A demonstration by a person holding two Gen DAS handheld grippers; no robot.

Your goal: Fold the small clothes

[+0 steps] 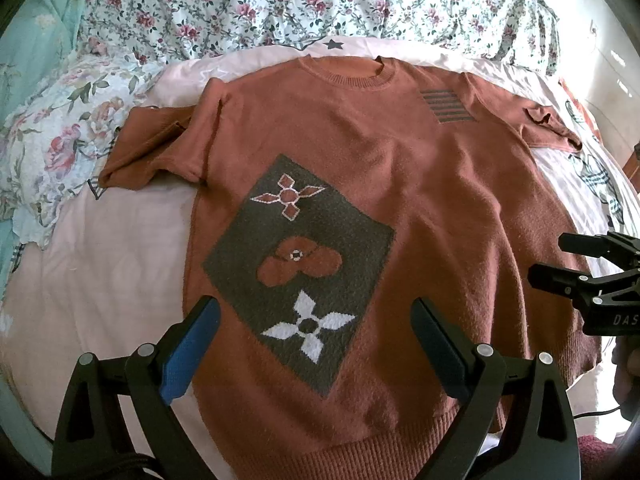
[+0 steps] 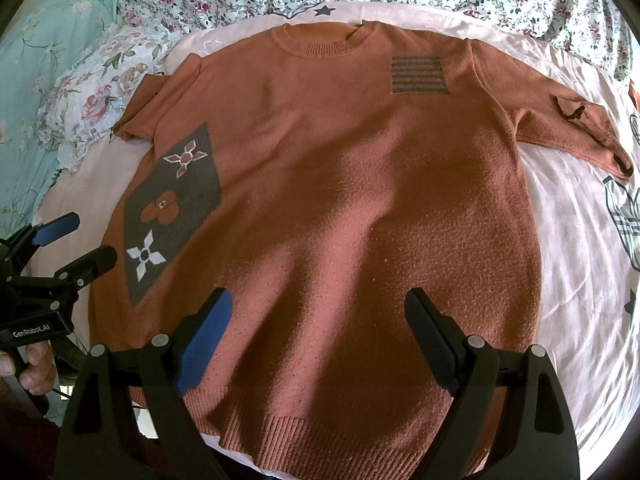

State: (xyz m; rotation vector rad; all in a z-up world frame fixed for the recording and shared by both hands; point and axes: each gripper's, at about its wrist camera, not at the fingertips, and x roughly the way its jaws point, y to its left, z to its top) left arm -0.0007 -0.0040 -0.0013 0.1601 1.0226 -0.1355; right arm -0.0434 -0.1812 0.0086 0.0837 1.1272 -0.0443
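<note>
A rust-brown short-sleeved knit top [image 1: 400, 184] lies flat, front up, on the pink sheet, collar away from me and ribbed hem nearest; it also fills the right wrist view [image 2: 340, 184]. It has a grey patch with flower shapes [image 1: 298, 268] and a striped grey block [image 1: 448, 106]. My left gripper [image 1: 316, 344] is open above the lower left of the top, holding nothing. My right gripper [image 2: 320, 328] is open above the lower middle, holding nothing; it also shows at the right edge of the left wrist view [image 1: 560, 258].
The pink sheet [image 1: 100, 264] covers the bed. A crumpled floral quilt [image 1: 280, 4] lies beyond the collar, and a floral pillow [image 1: 52, 136] sits at far left. Both sleeves are spread sideways, the left one [image 1: 148, 144] wrinkled. A hand [image 2: 32, 364] holds the left gripper.
</note>
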